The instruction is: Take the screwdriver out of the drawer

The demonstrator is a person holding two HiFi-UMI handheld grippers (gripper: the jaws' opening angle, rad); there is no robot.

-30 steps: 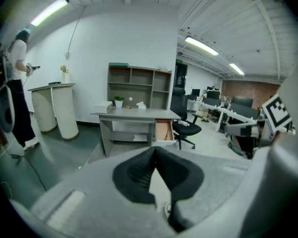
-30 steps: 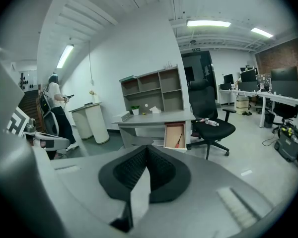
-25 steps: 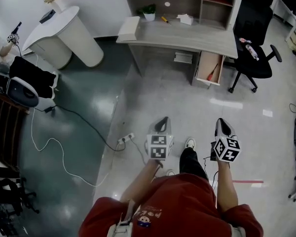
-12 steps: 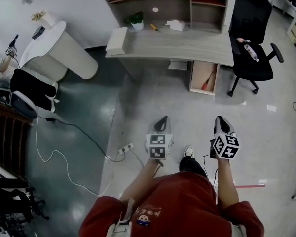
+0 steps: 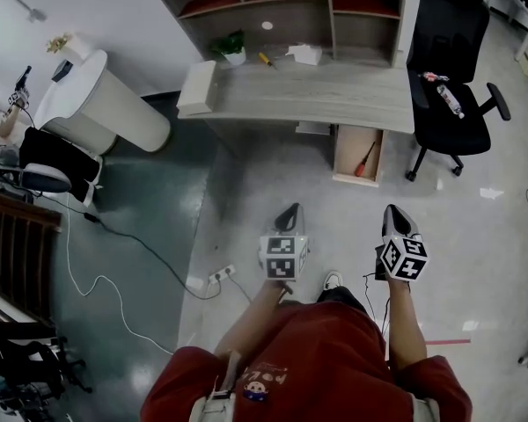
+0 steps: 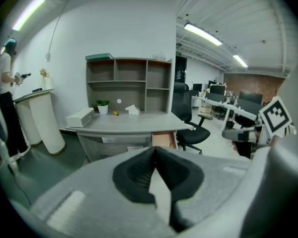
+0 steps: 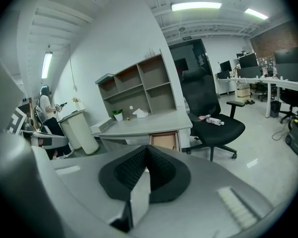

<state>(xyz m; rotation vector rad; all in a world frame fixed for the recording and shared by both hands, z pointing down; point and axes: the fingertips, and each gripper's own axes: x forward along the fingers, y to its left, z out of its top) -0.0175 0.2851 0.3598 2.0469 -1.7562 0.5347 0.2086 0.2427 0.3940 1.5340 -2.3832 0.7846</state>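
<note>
Fingers (image 6: 136, 170) of left gripper (image 5: 289, 211) are pressed together w/ nothing btwn them; right gripper (image 5: 394, 214) same, pads (image 7: 164, 172) closed on air. Both are held out front side by side, same pose as a sec ago. What's changed in the head view: desk (image 5: 317, 95) and its open drawer (image 5: 343, 152) have slid down the frame toward the grippers, so the person has been walking in on them. Red-handled screwdriver (image 5: 363, 159) lies diagonal inside the drawer, under the desk's right end, beside the black chair (image 5: 449, 86). It's untouched and well apart from both grippers. So prob. still the approach phase: more closing-in needed, then one gripper has to open before it can go in for the handle
</note>
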